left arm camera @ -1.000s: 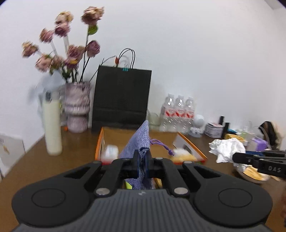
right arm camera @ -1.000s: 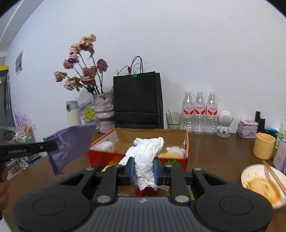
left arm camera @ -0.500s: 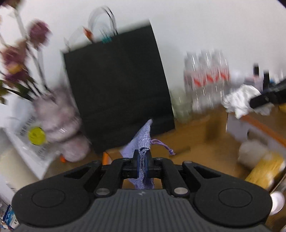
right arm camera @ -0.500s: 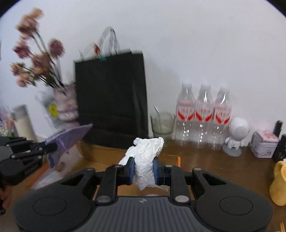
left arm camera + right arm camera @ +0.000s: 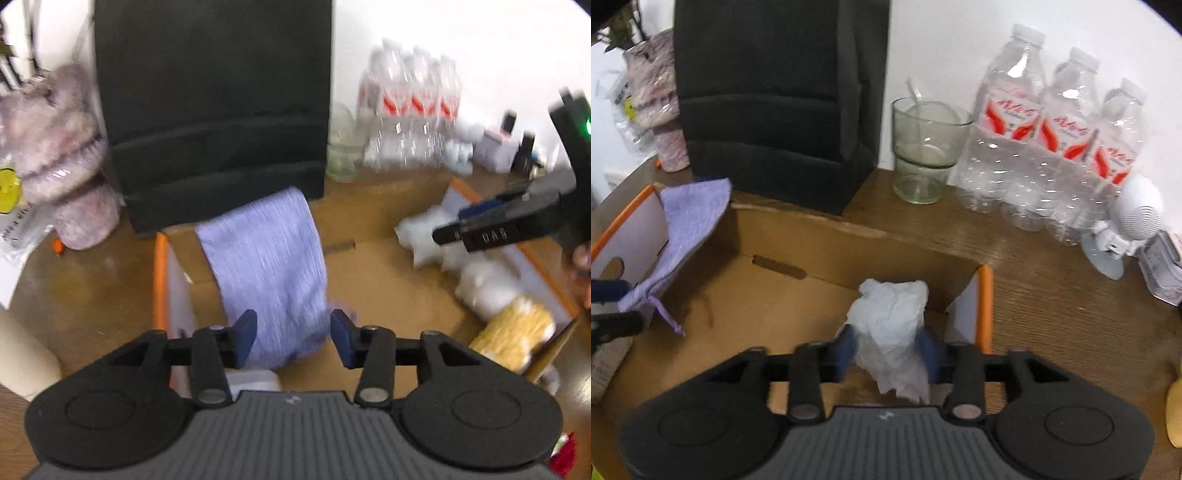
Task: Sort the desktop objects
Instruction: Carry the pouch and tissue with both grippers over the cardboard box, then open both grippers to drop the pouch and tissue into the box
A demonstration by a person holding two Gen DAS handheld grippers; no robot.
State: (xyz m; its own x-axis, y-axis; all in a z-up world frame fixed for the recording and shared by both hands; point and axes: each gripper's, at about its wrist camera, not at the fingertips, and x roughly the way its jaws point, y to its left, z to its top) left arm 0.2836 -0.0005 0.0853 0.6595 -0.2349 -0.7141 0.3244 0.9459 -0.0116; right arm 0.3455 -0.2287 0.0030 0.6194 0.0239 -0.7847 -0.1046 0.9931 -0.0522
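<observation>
Left gripper (image 5: 293,338) jaws just opened, purple cloth (image 5: 267,273) between; right gripper (image 5: 886,354) likewise, tissue (image 5: 890,325). Glass (image 5: 925,147) clear only right view.

Three water bottles (image 5: 1052,147) stand in a row beside one glass cup (image 5: 923,151) and one black paper bag (image 5: 775,103). One cardboard box (image 5: 798,240) holds one purple cloth (image 5: 690,229) and one crumpled white tissue (image 5: 890,325). One vase (image 5: 62,155) and one small white robot figure (image 5: 1123,229) also stand on the table.
</observation>
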